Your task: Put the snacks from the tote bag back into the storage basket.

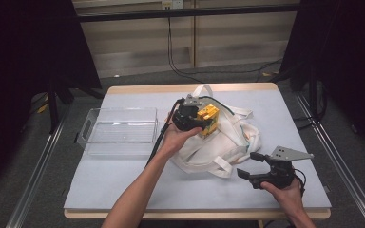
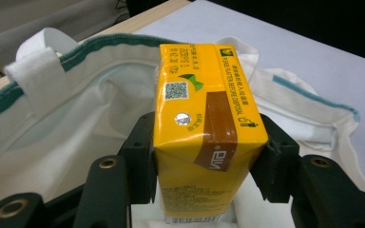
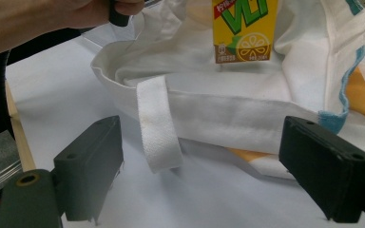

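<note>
Both grippers are seen in the high view. The left gripper [image 1: 204, 124] is clamped on a yellow drink carton [image 1: 208, 118], which is held above the white tote bag [image 1: 228, 142] near the middle of the table [image 1: 123, 180]. In the left gripper view the carton [image 2: 204, 128] is squeezed on both sides by the black jaws, with the bag's open mouth [image 2: 100, 95] and green-trimmed rim seen right behind and under it. The right gripper [image 1: 253, 165] is held low near the table's front edge, just beside the bag, jaws spread wide with nothing between them. In the right gripper view a white strap loop [image 3: 157, 128] of the bag is seen lying between the open jaws but isn't touched by either. A clear plastic tray [image 1: 119, 127] sits to the left of the bag, apart from it.
</note>
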